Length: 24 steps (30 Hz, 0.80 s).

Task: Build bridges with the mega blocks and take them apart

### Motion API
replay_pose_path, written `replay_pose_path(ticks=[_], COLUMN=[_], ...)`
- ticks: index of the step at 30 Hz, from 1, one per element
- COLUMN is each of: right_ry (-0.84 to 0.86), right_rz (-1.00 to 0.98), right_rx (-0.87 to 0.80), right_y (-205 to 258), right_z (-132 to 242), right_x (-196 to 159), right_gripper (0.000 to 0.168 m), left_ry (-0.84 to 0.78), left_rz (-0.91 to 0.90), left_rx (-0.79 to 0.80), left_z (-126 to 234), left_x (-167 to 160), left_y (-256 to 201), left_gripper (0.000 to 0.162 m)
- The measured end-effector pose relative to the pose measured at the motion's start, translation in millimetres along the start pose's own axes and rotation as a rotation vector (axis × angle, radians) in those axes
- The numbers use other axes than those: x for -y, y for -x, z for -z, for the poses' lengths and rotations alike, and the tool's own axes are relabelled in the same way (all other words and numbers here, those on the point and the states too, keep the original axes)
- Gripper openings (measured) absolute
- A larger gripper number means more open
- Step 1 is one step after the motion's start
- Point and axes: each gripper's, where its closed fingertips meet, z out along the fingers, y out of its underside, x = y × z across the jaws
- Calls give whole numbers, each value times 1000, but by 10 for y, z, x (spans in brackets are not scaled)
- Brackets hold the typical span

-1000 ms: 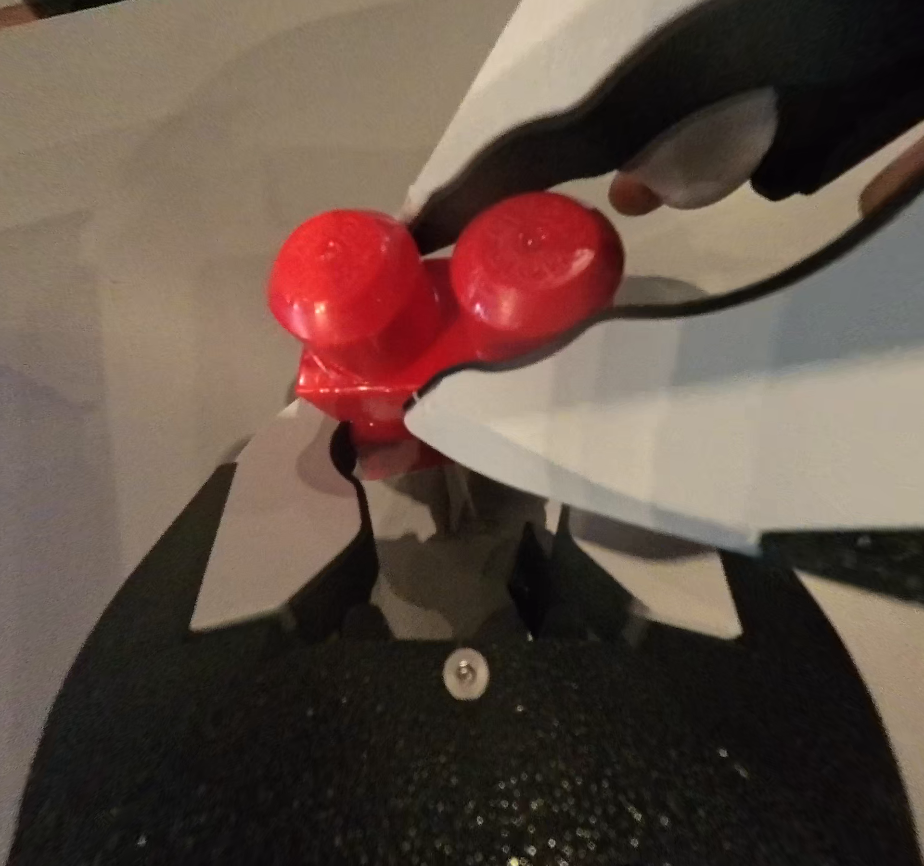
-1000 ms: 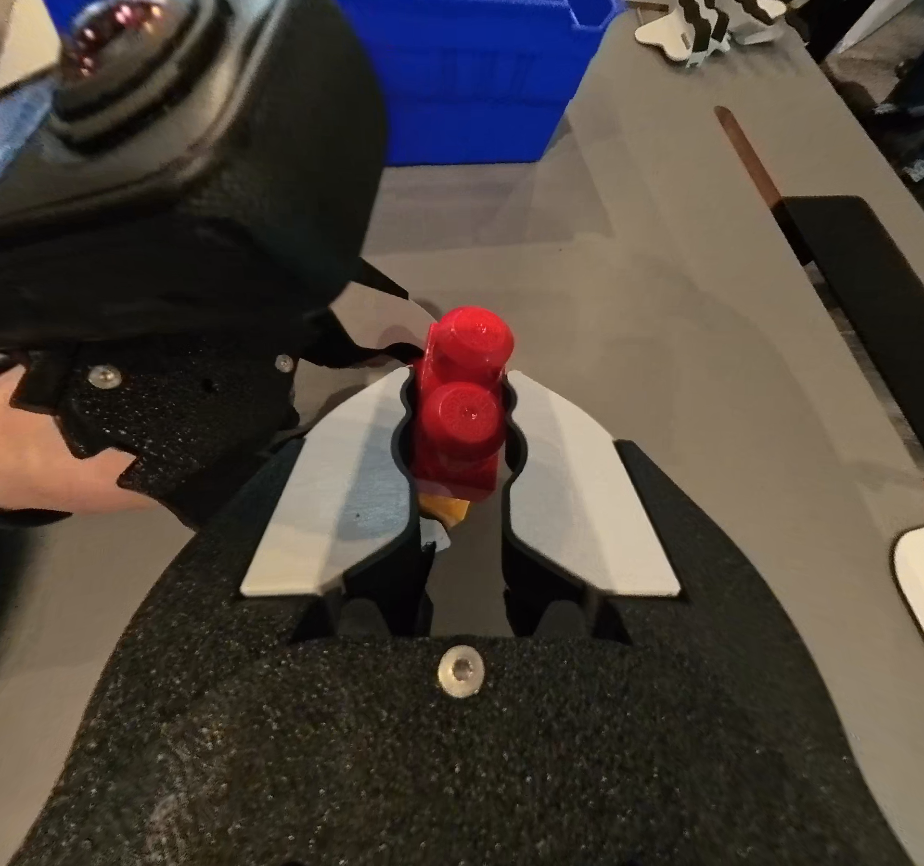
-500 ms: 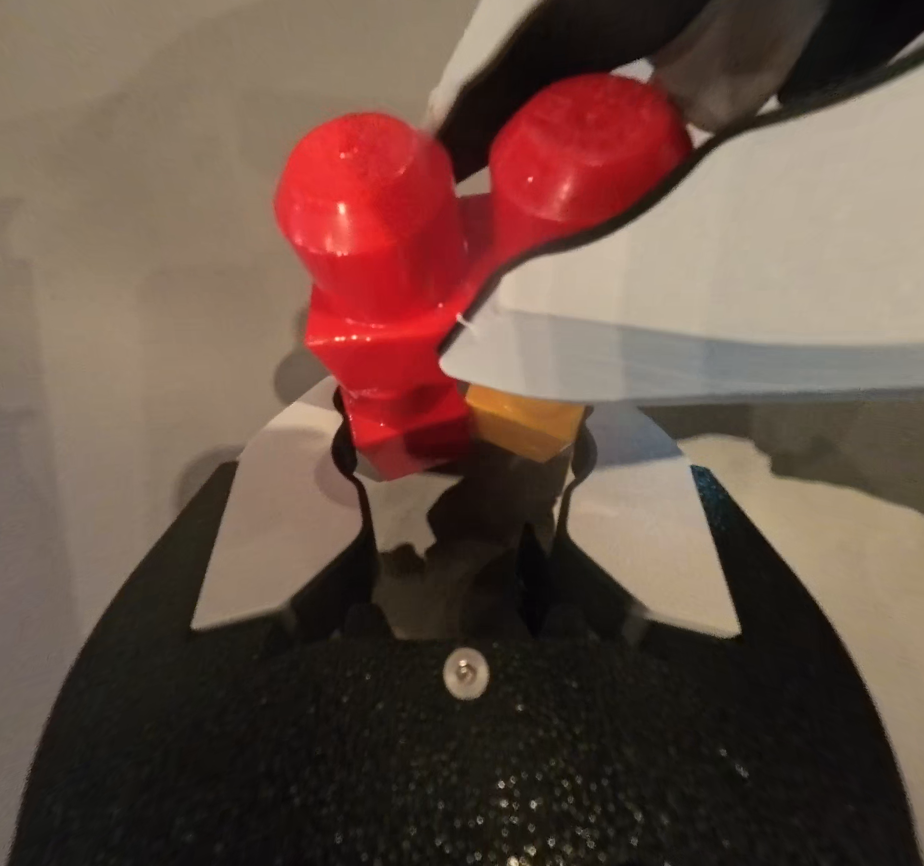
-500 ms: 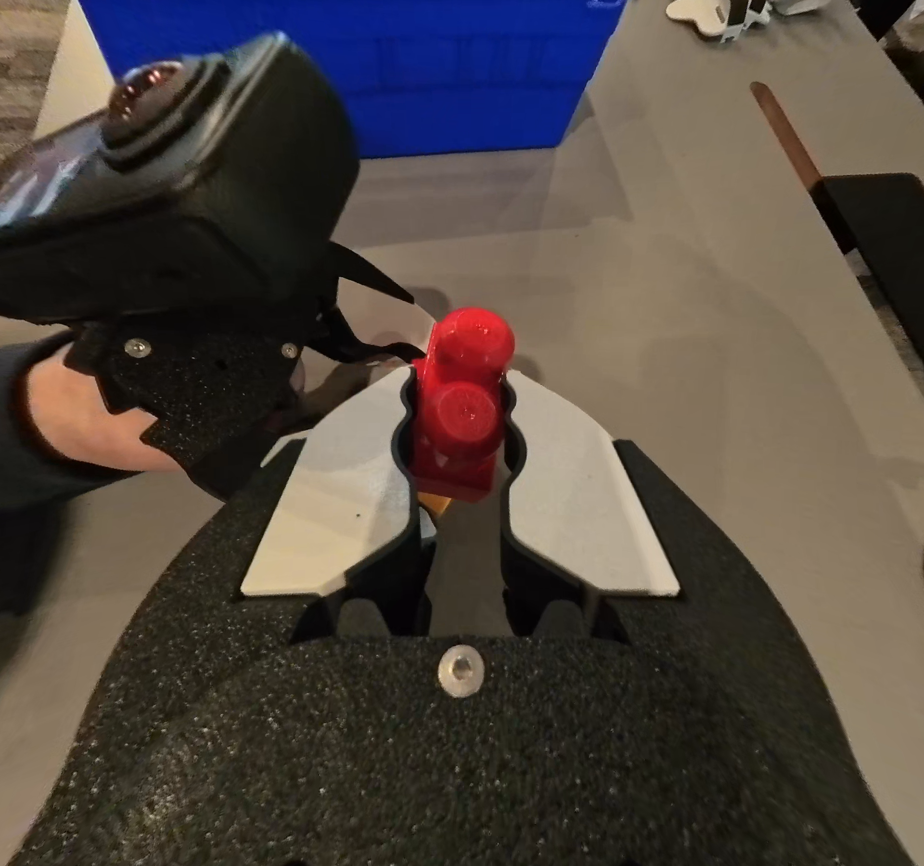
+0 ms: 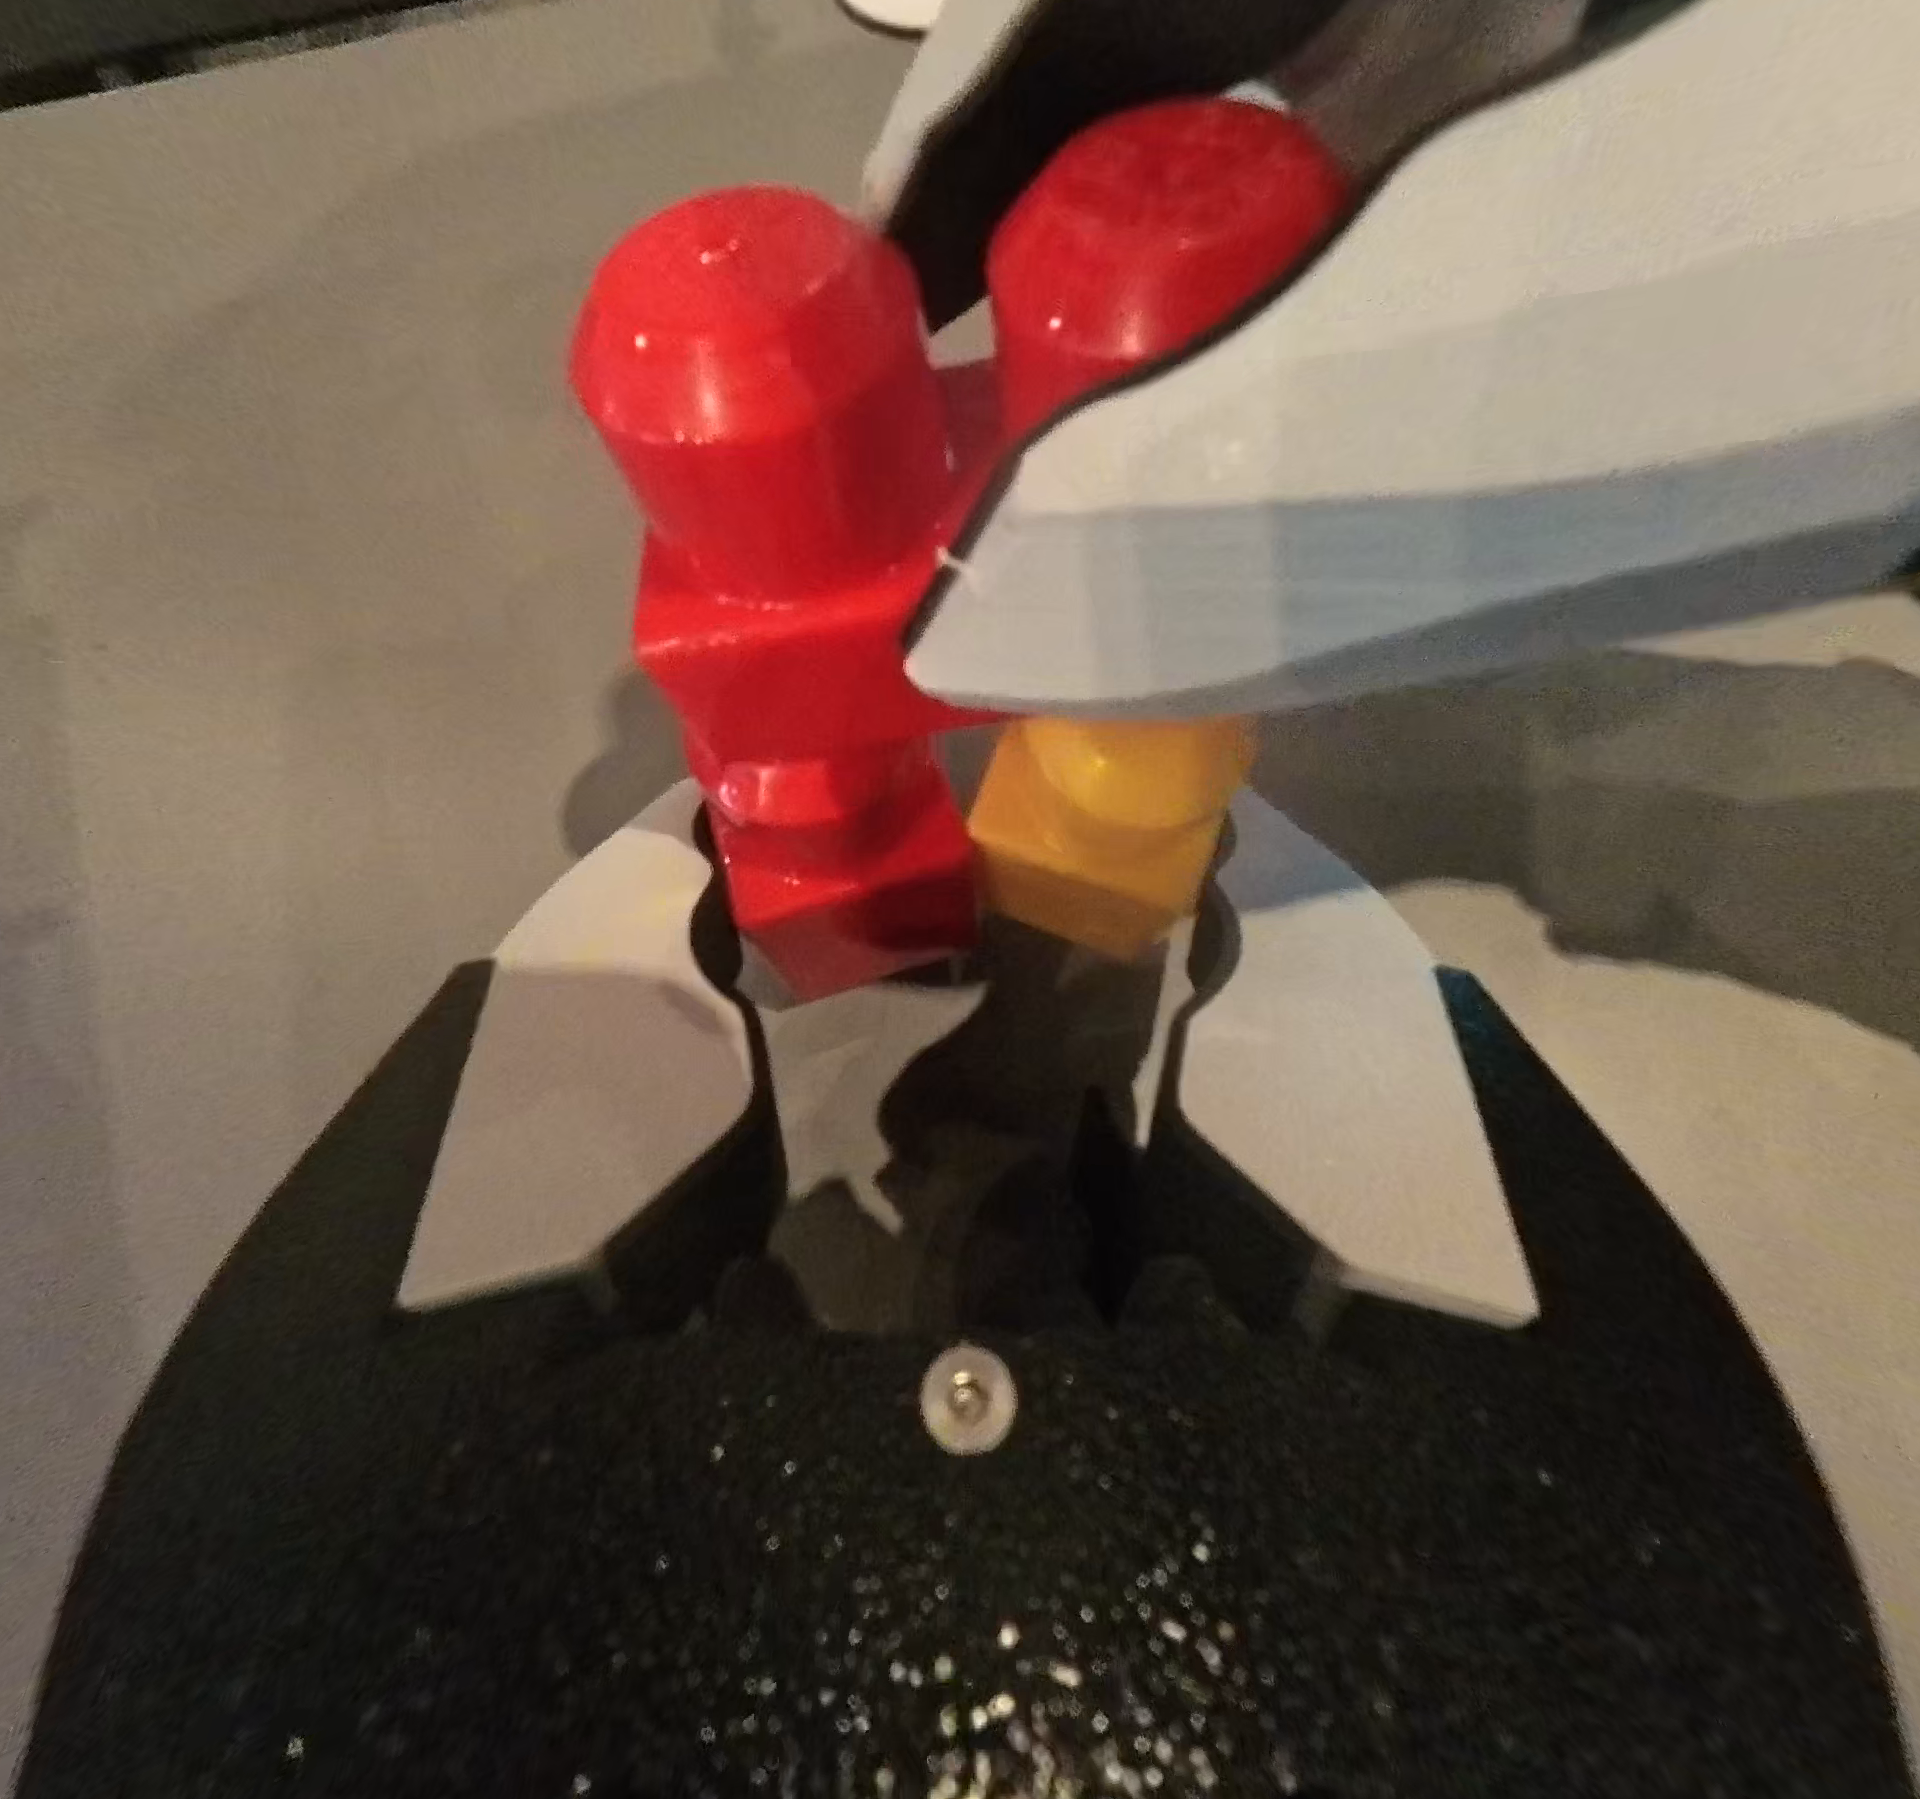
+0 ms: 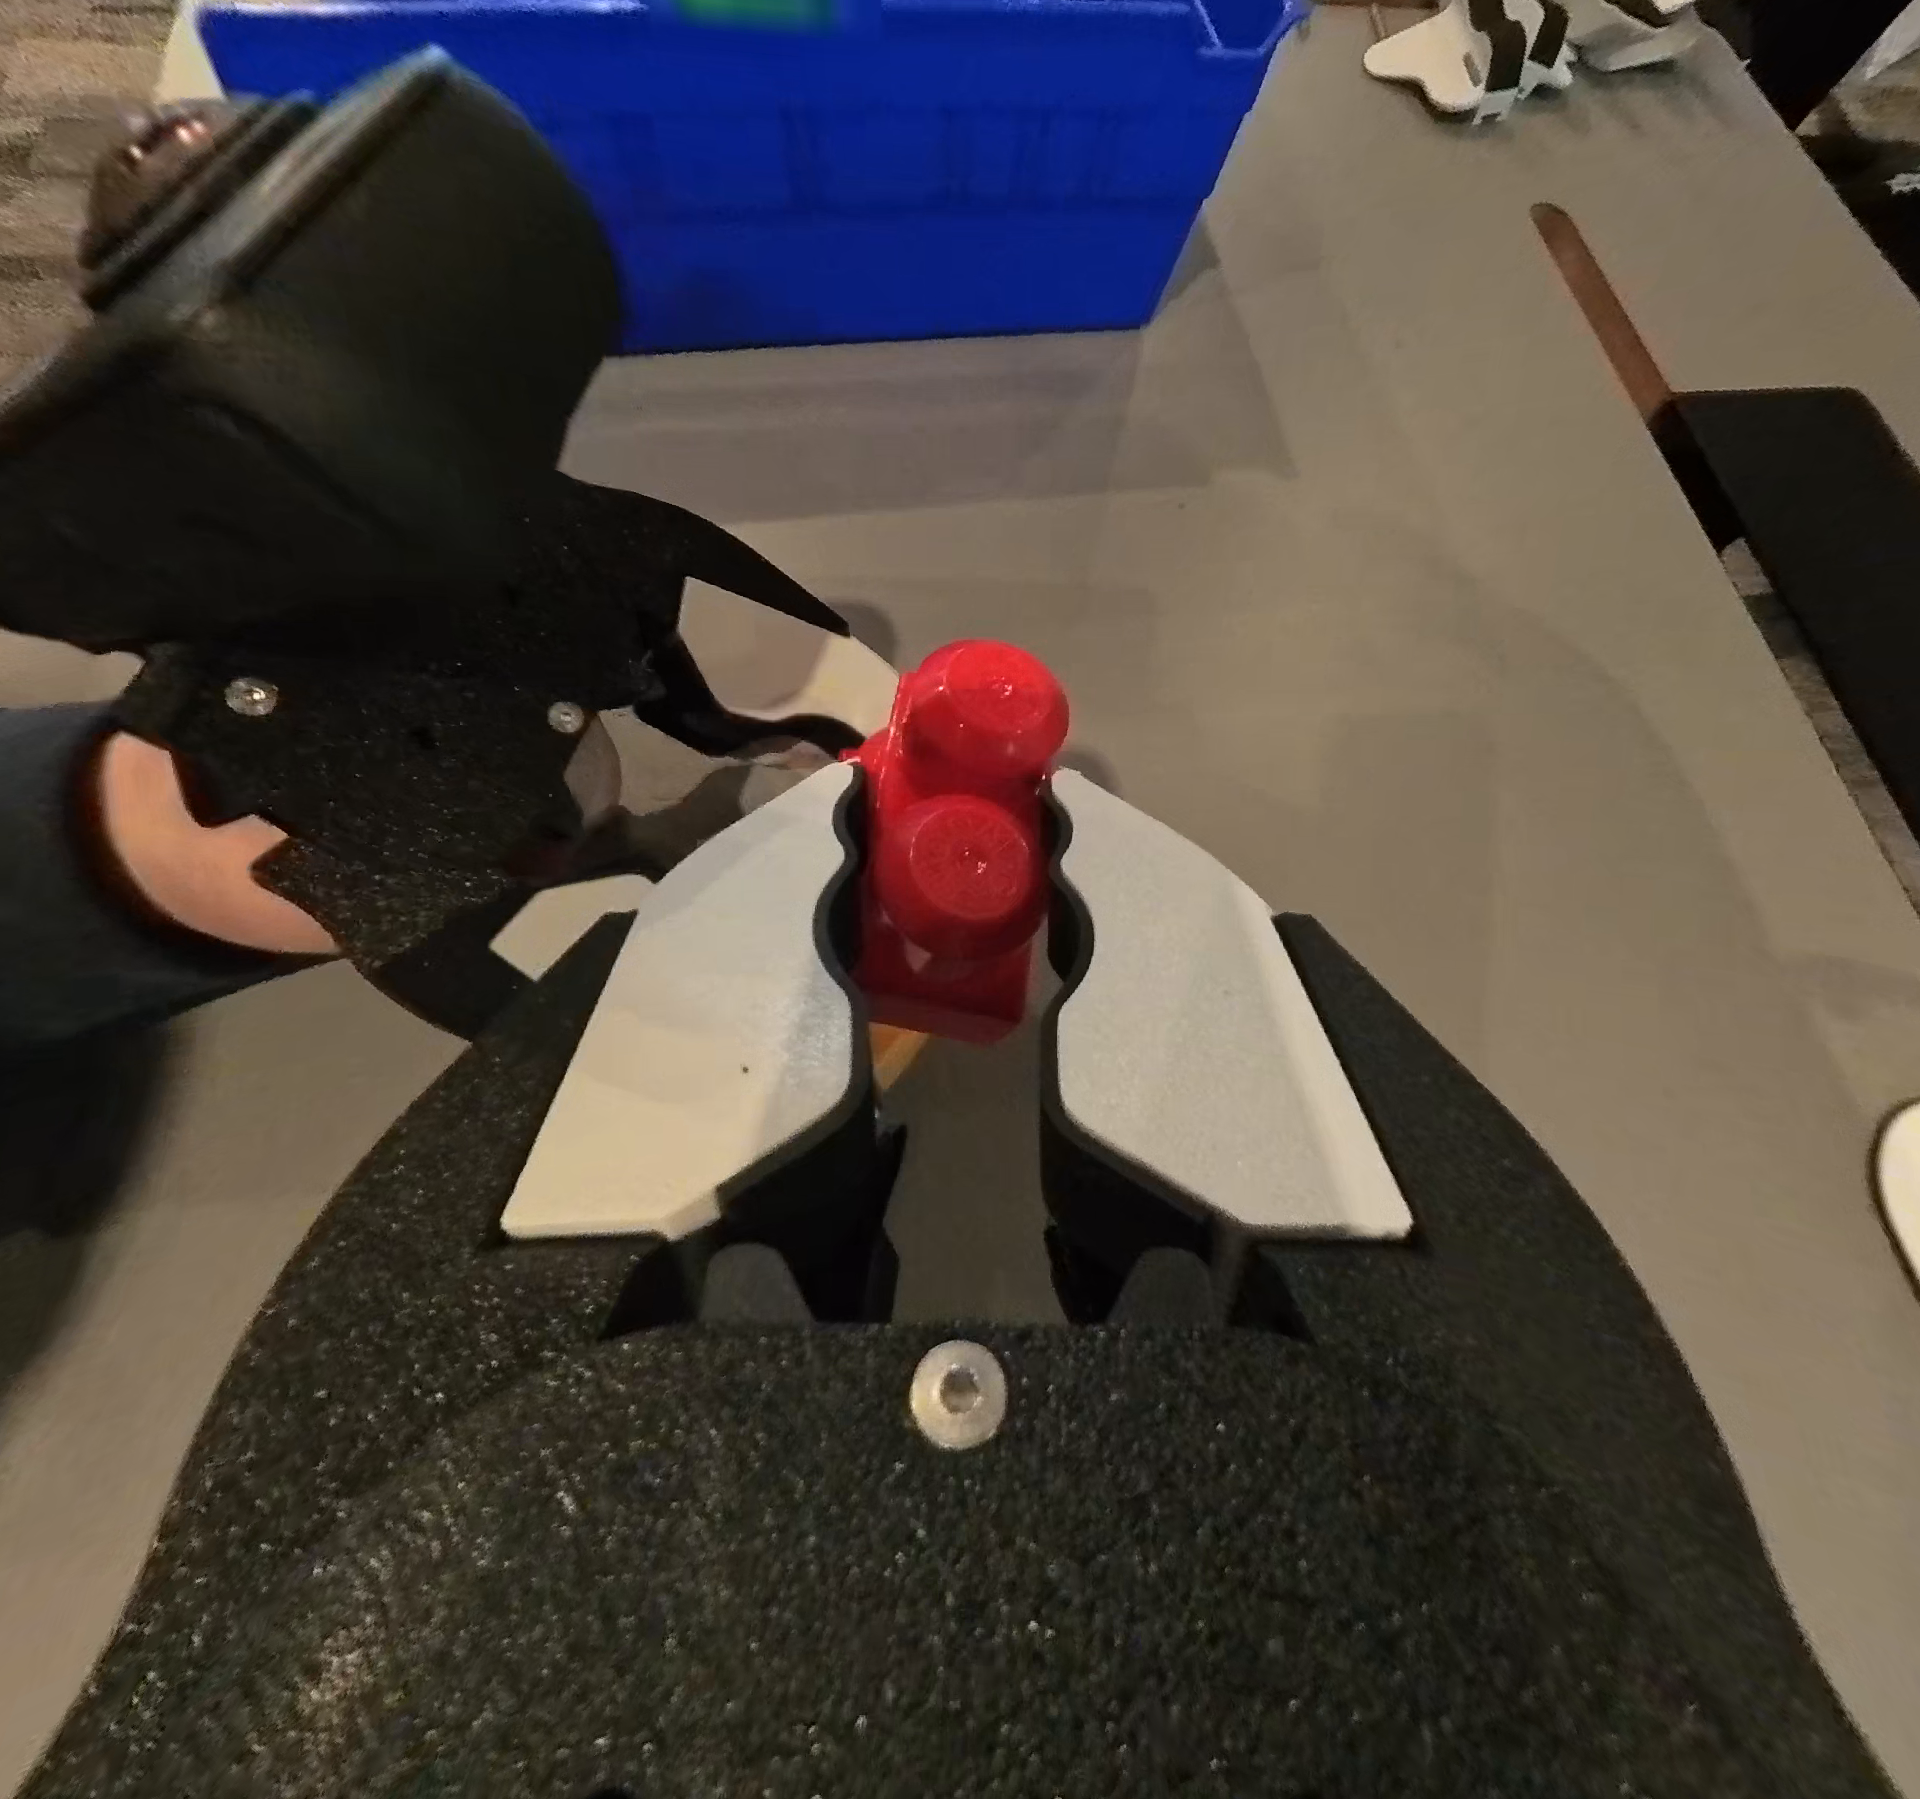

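Note:
In the left wrist view my left gripper (image 5: 966, 876) is shut on a small red block (image 5: 842, 876) and an orange block (image 5: 1101, 845) that stand side by side. A red two-stud block (image 5: 779, 461) sits tilted above them. Its right end is lifted off the orange block's stud, and its left end still meets the small red block. My right gripper (image 6: 951, 783) is shut on this two-stud block (image 6: 966, 876), with its grey fingers (image 5: 1403, 586) reaching in from the right. Only a sliver of the orange block (image 6: 894, 1048) shows in the right wrist view. The left gripper (image 6: 790, 700) comes in there from the left.
A blue bin (image 6: 831, 191) stands at the back of the grey table (image 6: 1351, 710). Spare gripper finger parts (image 6: 1517, 35) lie at the back right. A black pad (image 6: 1818, 523) lies at the right edge. A hand (image 6: 187, 845) holds the left gripper. The gap from one gripper's tips to the other's is roughly 7 cm.
The red two-stud block has tilted up and away from the lower blocks, so the orange block and its stud have come into view. Both grippers stayed shut.

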Motion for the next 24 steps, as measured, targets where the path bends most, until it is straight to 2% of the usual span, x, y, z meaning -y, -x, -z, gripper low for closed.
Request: replay_pose_path(ticks=[10, 13, 18, 24], right_ry=[-170, -180, -161, -119], right_rz=[-77, -117, -98, -74], right_rx=[146, 164, 82, 46], right_y=[-15, -61, -120, -138], right_z=[311, 355, 298, 216], right_x=[213, 205, 197, 125], right_gripper=[30, 30, 30, 30], left_ry=[-76, -73, -38, 64], left_rz=[-27, -14, 59, -23], left_rx=[-145, -114, 10, 63], left_z=[109, 104, 47, -53], left_x=[107, 105, 57, -100], left_y=[-139, -95, 50, 46], left_gripper=[85, 85, 85, 85])
